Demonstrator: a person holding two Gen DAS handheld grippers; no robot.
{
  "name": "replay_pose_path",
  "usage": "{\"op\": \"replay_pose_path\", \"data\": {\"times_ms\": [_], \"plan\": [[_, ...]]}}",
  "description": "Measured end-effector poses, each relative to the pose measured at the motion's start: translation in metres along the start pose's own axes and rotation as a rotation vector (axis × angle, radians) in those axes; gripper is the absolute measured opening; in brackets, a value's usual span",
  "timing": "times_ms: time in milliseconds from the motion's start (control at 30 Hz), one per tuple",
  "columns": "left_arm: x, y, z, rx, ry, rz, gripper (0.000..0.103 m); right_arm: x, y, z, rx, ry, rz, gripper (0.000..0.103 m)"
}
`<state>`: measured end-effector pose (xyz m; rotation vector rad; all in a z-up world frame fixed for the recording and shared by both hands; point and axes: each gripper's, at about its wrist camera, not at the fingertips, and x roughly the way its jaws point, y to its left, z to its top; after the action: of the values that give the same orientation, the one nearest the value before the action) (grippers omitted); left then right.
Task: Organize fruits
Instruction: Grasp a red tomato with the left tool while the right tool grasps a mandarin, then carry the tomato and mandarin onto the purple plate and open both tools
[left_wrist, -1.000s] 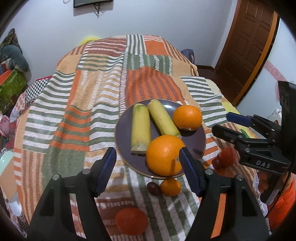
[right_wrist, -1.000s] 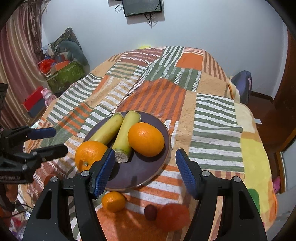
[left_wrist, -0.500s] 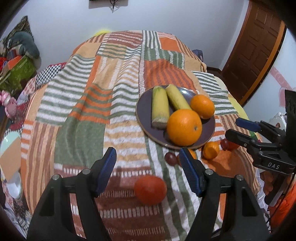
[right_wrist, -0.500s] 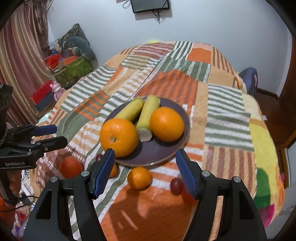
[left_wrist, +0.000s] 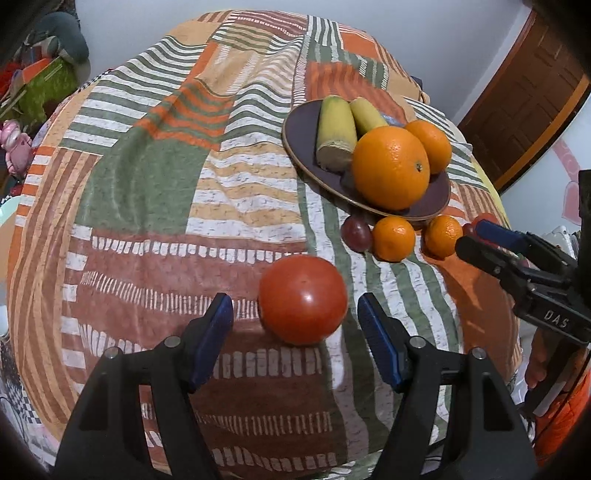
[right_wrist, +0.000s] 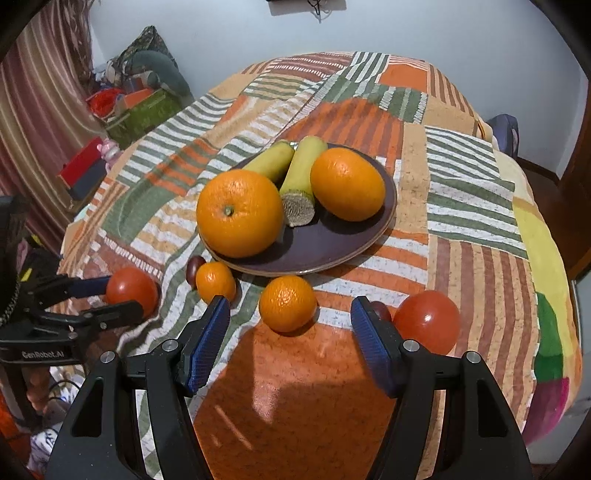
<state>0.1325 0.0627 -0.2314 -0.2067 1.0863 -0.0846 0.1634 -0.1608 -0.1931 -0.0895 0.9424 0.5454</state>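
A dark purple plate (left_wrist: 325, 177) (right_wrist: 332, 251) on the striped bedspread holds two large oranges (left_wrist: 390, 167) (right_wrist: 347, 184) and two yellow-green cut stalks (left_wrist: 335, 131) (right_wrist: 300, 176). In front of it lie two small mandarins (right_wrist: 287, 303) (right_wrist: 215, 281), two dark grapes (left_wrist: 355, 230) (right_wrist: 379, 311) and two red tomatoes (left_wrist: 303, 298) (right_wrist: 427, 321). My left gripper (left_wrist: 295, 334) is open, with one tomato just ahead between its fingertips. My right gripper (right_wrist: 290, 336) is open, just short of a mandarin, and also shows in the left wrist view (left_wrist: 480, 236).
The bed edge falls away on the near side and the right. A green box (right_wrist: 146, 110) and clutter sit on the floor at left. A brown door (left_wrist: 532, 96) is at the right. The left gripper shows at the left of the right wrist view (right_wrist: 110, 295).
Both grippers have pulled back and down from over the plate. The left now frames a tomato and the right a mandarin. Both stay open.
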Motion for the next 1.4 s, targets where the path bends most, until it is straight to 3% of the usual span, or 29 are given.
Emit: {"op": "replay_pose_path", "data": {"times_ms": [67,167,233,400,533,867,1400], "plan": [[-0.001,0.002,0.001,-0.004,-0.008,0.002,0.070,0.004,0.000,-0.002,0.003,0.010,0.003,0.063],[-0.001,0.003,0.003,0.000,-0.025,0.008,0.070,0.009,0.000,-0.003,-0.005,0.023,0.006,0.053],[-0.003,0.004,0.003,0.011,-0.031,0.010,0.065,0.013,0.000,-0.002,-0.015,0.036,0.008,0.046],[0.003,-0.002,0.005,0.039,-0.021,-0.015,0.049,0.020,0.000,-0.003,-0.022,0.047,0.000,0.041],[0.006,-0.006,0.006,0.053,-0.029,-0.003,0.049,0.023,-0.001,-0.003,-0.019,0.049,0.016,0.036],[0.001,-0.001,0.012,0.025,-0.036,-0.022,0.048,0.016,-0.001,0.000,-0.025,0.031,0.018,0.035],[-0.027,-0.010,0.058,0.058,-0.157,-0.033,0.048,-0.011,-0.007,0.026,-0.019,-0.091,-0.001,0.035]]}}
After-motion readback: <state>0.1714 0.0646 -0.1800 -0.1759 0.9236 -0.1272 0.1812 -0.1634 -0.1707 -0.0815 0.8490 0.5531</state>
